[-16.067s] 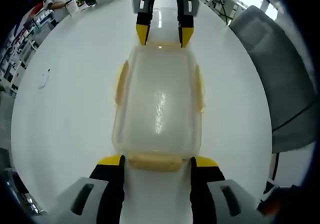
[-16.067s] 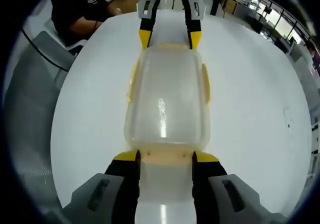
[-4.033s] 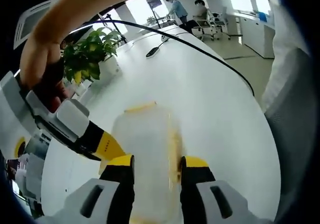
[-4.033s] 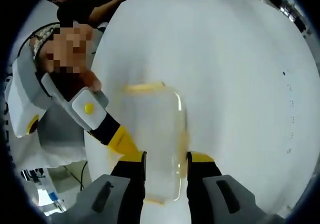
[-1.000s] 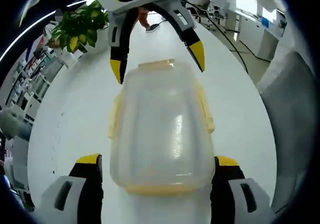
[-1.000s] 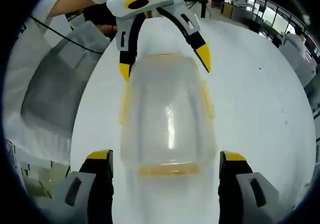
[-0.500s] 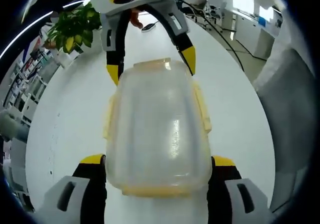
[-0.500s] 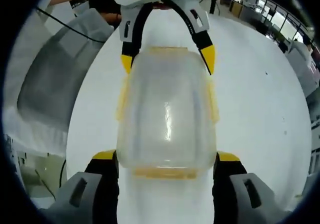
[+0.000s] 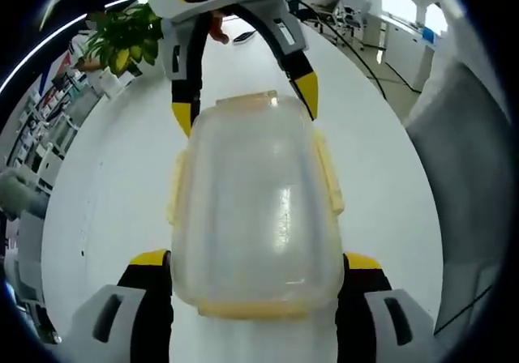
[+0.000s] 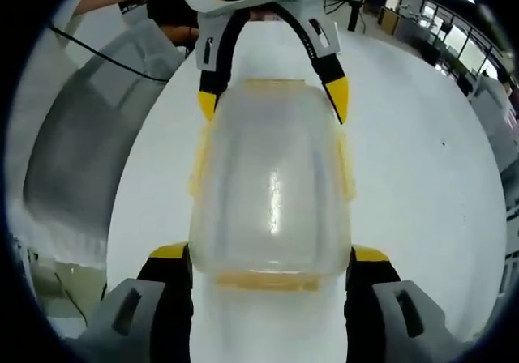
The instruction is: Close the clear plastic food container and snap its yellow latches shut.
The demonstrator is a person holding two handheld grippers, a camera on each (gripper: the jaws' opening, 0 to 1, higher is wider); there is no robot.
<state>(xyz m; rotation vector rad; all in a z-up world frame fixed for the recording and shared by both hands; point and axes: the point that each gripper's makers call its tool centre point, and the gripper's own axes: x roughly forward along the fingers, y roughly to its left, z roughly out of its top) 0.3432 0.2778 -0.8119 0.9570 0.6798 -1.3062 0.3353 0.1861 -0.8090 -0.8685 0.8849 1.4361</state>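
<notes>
On the round white table [image 9: 105,160], the clear plastic food container [image 9: 255,209] sits lid-on between my two grippers, which face each other from its opposite short ends. A grey chair [image 10: 81,152] stands off one side of the table, and a green potted plant [image 9: 126,39] stands near the table's far edge. In the left gripper view, my left gripper [image 9: 255,259] has its jaws spread wide, one yellow-tipped finger on either side of the container's near end, close against its corners; I cannot tell whether they press on it. In the right gripper view, my right gripper [image 10: 271,254] stands the same way at the other end, jaws parted and flanking the container's corners. Each gripper appears in the other's view at the far end, its yellow tips beside the container's far corners. The yellow latches [image 9: 329,172] lie along the long sides and at both short ends; they look folded against the walls, though I cannot tell whether they are snapped.
</notes>
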